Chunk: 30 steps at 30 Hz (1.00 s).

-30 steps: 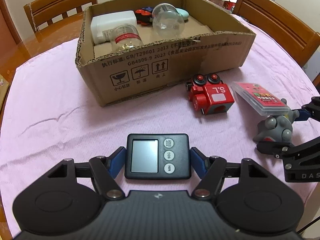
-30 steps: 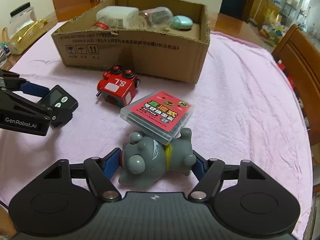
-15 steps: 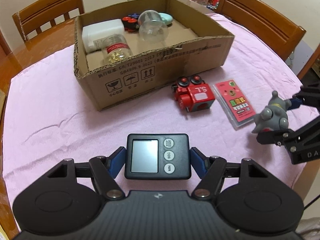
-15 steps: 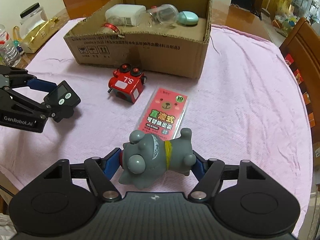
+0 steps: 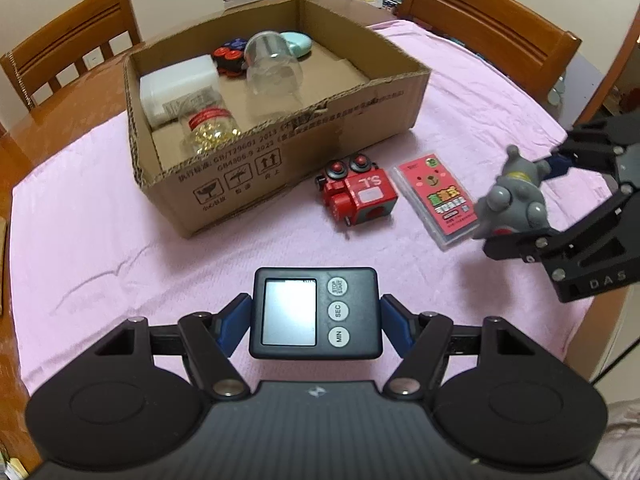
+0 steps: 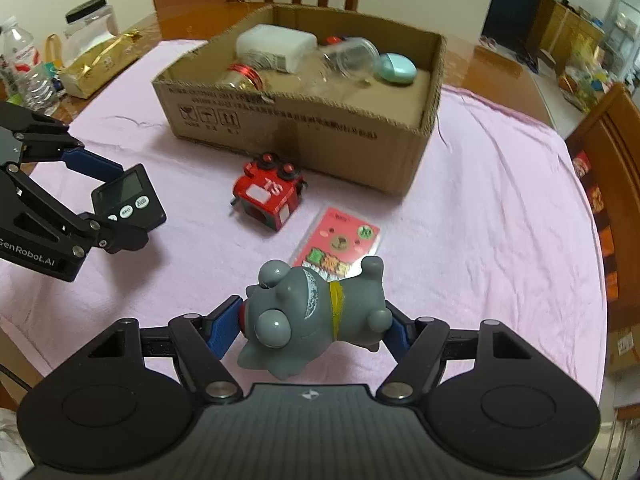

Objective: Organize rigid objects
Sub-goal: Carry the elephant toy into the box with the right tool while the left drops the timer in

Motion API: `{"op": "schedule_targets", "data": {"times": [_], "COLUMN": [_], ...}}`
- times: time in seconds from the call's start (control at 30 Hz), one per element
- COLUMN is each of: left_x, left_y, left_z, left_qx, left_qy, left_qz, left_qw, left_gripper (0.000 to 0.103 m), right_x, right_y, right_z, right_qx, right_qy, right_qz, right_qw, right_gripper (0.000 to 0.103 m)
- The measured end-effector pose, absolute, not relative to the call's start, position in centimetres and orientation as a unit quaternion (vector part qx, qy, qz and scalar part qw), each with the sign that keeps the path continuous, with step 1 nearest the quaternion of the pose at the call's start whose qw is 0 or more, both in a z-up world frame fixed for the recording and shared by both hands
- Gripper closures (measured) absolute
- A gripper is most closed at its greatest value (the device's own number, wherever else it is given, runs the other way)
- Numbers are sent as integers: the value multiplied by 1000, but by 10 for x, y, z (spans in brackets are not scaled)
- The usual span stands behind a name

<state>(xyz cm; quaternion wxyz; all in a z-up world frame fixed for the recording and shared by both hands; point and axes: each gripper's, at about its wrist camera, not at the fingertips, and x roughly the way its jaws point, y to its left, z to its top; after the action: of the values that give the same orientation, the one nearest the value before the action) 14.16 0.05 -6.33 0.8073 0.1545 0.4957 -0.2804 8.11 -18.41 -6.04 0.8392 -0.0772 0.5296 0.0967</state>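
My left gripper [image 5: 315, 318] is shut on a black digital timer [image 5: 314, 312], held above the pink cloth; the same timer [image 6: 129, 200] shows at the left of the right wrist view. My right gripper [image 6: 314, 326] is shut on a grey toy dog [image 6: 314, 316] lying sideways between its blue pads; in the left wrist view the dog [image 5: 514, 202] hangs at the right. On the cloth lie a red toy train [image 5: 358, 196] and a pink card case [image 5: 438, 200]. Behind them stands an open cardboard box [image 5: 280, 152] with jars, a white container and a mint case inside.
A pink cloth [image 5: 100, 232] covers the round table. Wooden chairs [image 5: 488, 24] stand behind and to the sides. In the right wrist view, water bottles [image 6: 24, 68], a gold package [image 6: 100, 60] and a plastic jar sit at the far left on bare wood.
Both grippers have risen with their loads; the table looks farther below. The dog has lifted clear of the pink card case, which now lies flat on the cloth.
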Motion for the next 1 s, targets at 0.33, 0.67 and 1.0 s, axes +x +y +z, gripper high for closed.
{"op": "schedule_targets", "data": {"times": [0.33, 0.67, 1.0], "left_x": [158, 226, 254], "left_y": [-14, -48, -88], "left_z": [-21, -2, -40], "left_qx": [171, 166, 137], "left_qy": [453, 407, 431], "left_qz": [-300, -288, -311], "left_qw": [822, 851, 836], "left_gripper": [34, 34, 34], "right_x": [100, 130, 150], "right_y": [-189, -201, -219], "right_z": [-34, -7, 0], "right_qx": [-92, -99, -106], "right_qy": [493, 450, 438], "right_qz": [125, 125, 105], "right_qw": [856, 879, 887], "right_gripper": [27, 27, 27]}}
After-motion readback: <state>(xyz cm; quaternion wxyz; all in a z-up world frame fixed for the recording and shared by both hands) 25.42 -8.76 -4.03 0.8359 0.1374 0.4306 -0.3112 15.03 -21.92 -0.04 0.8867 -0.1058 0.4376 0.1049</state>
